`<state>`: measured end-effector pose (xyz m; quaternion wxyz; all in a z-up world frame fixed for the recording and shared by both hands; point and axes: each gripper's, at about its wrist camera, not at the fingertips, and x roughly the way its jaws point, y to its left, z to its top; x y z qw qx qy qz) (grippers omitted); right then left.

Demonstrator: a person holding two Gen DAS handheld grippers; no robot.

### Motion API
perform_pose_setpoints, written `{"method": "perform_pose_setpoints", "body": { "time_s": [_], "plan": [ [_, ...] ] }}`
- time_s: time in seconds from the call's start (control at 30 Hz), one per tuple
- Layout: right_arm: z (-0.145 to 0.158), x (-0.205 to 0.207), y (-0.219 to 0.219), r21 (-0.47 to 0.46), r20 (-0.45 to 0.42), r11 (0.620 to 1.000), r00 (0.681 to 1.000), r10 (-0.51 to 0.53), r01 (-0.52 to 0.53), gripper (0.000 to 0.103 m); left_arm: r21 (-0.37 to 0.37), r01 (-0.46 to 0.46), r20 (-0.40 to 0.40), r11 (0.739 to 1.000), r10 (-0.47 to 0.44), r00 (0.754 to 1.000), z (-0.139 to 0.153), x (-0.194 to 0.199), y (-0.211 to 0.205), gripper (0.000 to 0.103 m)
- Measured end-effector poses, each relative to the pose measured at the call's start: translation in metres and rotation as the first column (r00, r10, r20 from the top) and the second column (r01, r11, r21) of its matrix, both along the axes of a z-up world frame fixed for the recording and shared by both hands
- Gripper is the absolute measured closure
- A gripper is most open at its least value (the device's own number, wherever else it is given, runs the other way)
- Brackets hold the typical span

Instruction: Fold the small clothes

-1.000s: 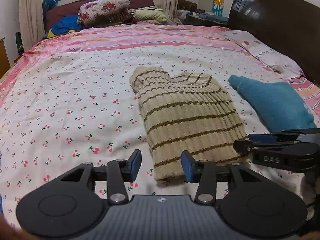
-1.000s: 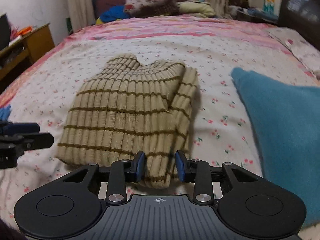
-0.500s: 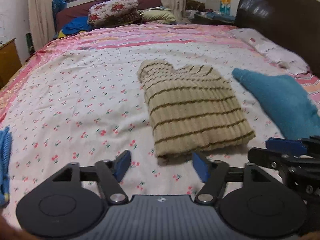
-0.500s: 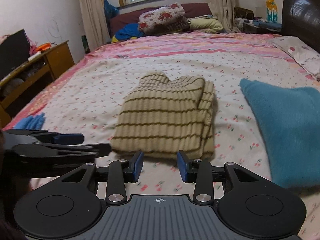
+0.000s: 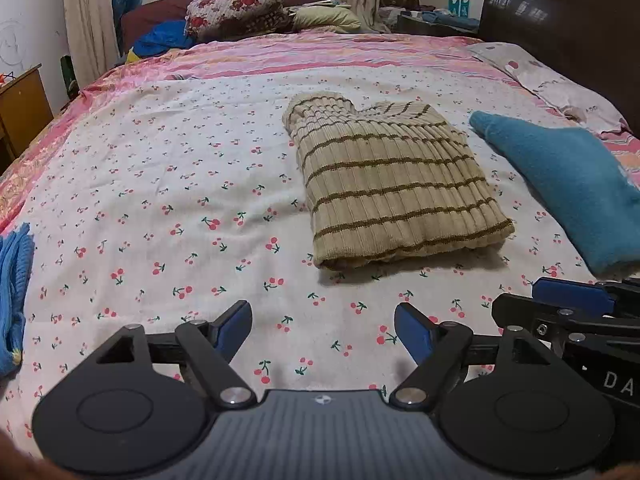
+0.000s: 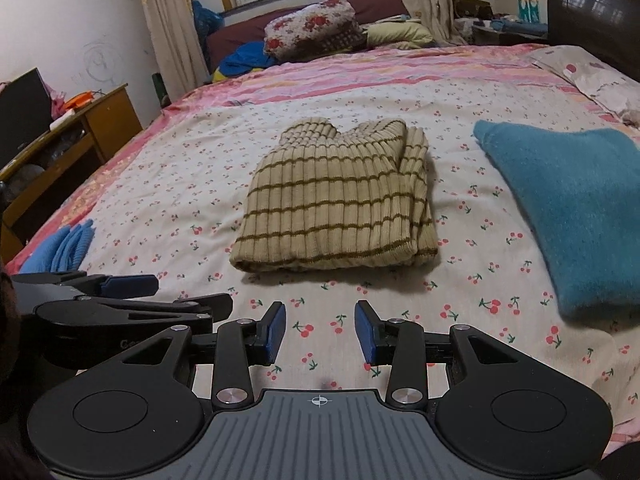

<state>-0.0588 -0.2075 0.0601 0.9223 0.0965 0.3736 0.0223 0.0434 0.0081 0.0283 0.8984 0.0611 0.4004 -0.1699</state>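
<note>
A beige ribbed-knit sweater [image 5: 394, 184] with thin brown stripes is lying folded into a thick rectangle on the cherry-print bedsheet [image 5: 160, 184], ahead of both tongs and apart from them. The left gripper [image 5: 323, 330] is standing wide, its jaws having just been opening, with nothing between them. The right gripper [image 6: 320, 330] is sitting partly open, gripping nothing. A fuzzy teal garment [image 6: 568, 208] is lying right of them.
</note>
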Motion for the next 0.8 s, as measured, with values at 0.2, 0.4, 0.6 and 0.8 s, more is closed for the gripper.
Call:
{"method": "perform_pose_setpoints", "body": {
  "time_s": [0.2,0.4,0.6,0.8],
  "plan": [
    [-0.002,-0.002,0.001,-0.001,-0.004,1.000,1.000,-0.001,0.001,0.065,-0.005,-0.008,0.002,1.000,0.008,1.000,0.001,-0.003,0.000,0.017],
    [-0.004,-0.005,0.004,-0.003,-0.008,1.000,1.000,0.001,-0.001,0.065,0.001,-0.012,0.011,1.000,0.012,1.000,0.002,-0.007,0.001,0.013],
    [-0.005,-0.008,0.005,-0.006,-0.006,1.000,1.000,-0.008,0.008,0.063,0.023,-0.020,0.016,1.000,0.019,1.000,0.002,-0.011,0.000,0.009],
    [-0.006,-0.013,0.004,-0.007,-0.001,0.999,0.999,-0.037,0.037,0.062,0.018,-0.044,-0.001,0.999,0.044,0.999,-0.002,-0.011,0.006,0.008]
  ]
}}
